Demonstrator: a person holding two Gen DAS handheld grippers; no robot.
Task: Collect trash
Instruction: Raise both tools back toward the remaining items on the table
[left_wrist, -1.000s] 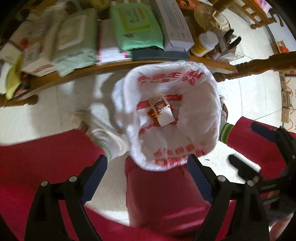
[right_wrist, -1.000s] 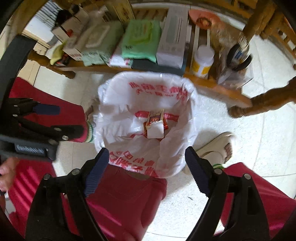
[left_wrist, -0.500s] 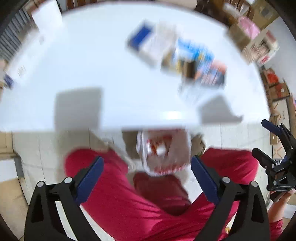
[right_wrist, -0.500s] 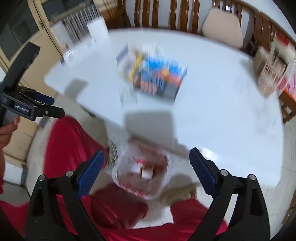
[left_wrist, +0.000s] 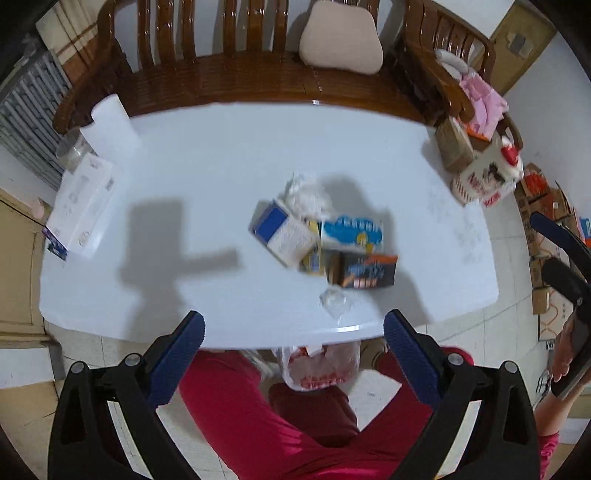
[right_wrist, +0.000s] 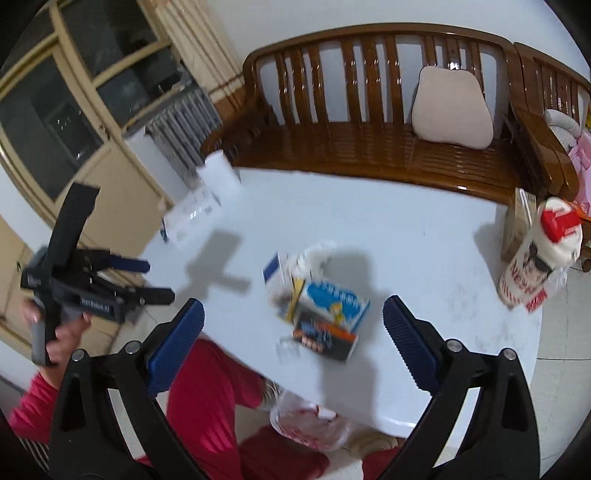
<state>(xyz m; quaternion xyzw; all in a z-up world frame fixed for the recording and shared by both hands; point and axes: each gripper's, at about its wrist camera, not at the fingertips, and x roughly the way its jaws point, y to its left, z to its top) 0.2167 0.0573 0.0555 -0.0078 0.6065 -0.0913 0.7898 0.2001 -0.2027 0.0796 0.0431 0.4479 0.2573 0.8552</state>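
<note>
A pile of trash lies mid-table: a blue-and-white box (left_wrist: 282, 232), a light blue carton (left_wrist: 351, 232), a dark box with orange print (left_wrist: 369, 271), crumpled tissue (left_wrist: 304, 192) and a clear wrapper (left_wrist: 334, 301). The white trash bag with red print (left_wrist: 319, 369) hangs below the table's near edge, between the person's red-trousered legs. My left gripper (left_wrist: 293, 317) hovers high over that edge, open and empty. My right gripper (right_wrist: 293, 304), its jaws opening with nothing between them, looks down at the carton (right_wrist: 334, 302) and dark box (right_wrist: 325, 338). Each gripper shows in the other's view, the right gripper (left_wrist: 543, 242) and the left gripper (right_wrist: 159, 280).
The white table (left_wrist: 221, 166) also bears a tissue box (left_wrist: 79, 210) and paper roll (left_wrist: 110, 125) at left, and a printed plastic bag (left_wrist: 484, 181) at the right corner. A wooden bench (left_wrist: 258, 74) with a cushion (left_wrist: 341, 44) stands behind. Cardboard boxes (left_wrist: 546, 299) crowd the floor at right.
Both grippers have risen from just over the trash bag under the table to high above the tabletop. Their jaws have spread a little wider. The trash pile has come into view.
</note>
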